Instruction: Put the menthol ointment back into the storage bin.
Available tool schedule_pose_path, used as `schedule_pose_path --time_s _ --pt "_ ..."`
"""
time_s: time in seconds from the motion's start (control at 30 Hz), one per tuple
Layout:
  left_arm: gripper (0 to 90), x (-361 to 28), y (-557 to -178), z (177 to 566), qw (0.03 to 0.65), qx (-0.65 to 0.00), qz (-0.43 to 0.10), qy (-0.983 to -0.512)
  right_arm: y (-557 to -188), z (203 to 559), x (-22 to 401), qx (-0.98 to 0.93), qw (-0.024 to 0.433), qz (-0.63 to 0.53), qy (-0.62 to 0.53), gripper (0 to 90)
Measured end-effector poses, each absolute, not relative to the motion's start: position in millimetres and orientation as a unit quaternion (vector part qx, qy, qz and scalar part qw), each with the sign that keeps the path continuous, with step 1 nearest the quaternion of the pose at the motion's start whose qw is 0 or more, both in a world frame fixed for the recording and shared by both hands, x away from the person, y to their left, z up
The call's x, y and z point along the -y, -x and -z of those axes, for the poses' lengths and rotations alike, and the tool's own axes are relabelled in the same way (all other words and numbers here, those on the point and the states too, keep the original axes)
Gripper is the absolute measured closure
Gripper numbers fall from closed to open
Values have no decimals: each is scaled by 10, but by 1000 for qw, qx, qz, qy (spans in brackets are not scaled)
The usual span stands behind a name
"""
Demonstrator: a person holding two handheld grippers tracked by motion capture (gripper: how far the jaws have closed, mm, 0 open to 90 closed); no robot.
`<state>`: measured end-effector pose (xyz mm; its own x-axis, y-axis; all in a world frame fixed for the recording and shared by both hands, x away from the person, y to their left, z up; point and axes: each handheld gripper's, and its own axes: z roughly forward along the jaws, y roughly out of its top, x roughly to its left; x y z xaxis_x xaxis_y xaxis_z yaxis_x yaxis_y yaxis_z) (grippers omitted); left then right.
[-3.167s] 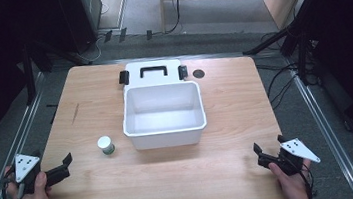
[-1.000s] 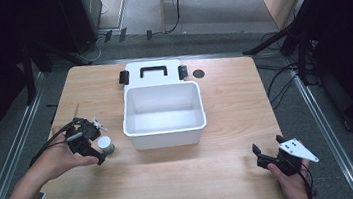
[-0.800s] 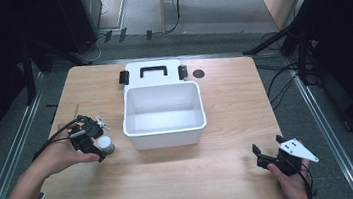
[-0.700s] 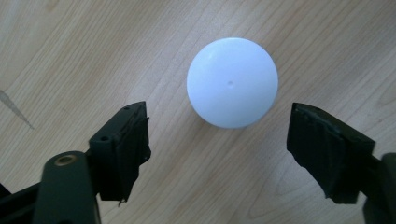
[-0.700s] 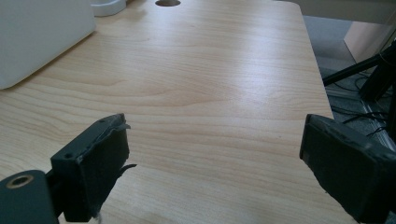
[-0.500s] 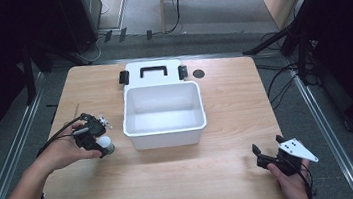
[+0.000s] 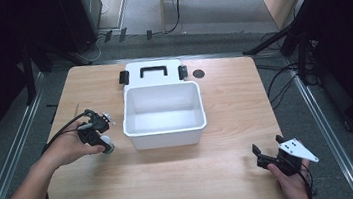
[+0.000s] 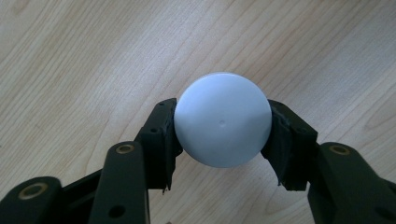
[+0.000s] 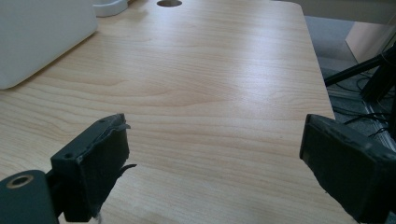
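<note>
A small jar with a round pale lid stands on the wooden table, left of the white bin. My left gripper points down over the jar. Its jaws have just been closing, and both black pads now press on the lid's sides. In the high view the left gripper covers most of the jar. My right gripper rests near the table's front right corner, jaws wide apart. In the right gripper view nothing lies between the right gripper's jaws.
The bin is an open rectangular tub at the table's middle. Its white lid with a black handle and two latches lies flat behind it. A dark round hole sits near the back edge. Cables trail over the floor at the right.
My left hand came in from the front left edge to the jar and crept a little toward the bin. Its jaws closed onto the lid. The right gripper stayed still.
</note>
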<state>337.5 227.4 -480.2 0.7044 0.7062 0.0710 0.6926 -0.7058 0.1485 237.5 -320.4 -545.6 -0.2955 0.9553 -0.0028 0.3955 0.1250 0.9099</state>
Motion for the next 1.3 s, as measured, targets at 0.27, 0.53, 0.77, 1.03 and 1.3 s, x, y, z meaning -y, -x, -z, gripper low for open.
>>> schedule_pose_path --time_s 0.27,0.53,0.77,1.03,1.3 --pt "509 -2316 -3405 4736 57 -384 -56 -920 -2374 5455 3205 -678 322 -435 -498 84" --pt "510 -2333 -3425 4530 60 -373 -66 -923 -2375 5456 3203 -678 322 -435 -498 83" --pt "510 -2304 -3455 4348 48 -356 -47 -932 -2374 5455 3204 -678 322 -435 -497 84" --pt "511 -2263 -3497 4107 45 -353 -57 -933 -2374 5455 3206 -679 320 -436 -497 84" --pt "511 -2201 -3542 3910 41 -345 -59 -936 -2373 5456 3202 -680 321 -435 -495 83"
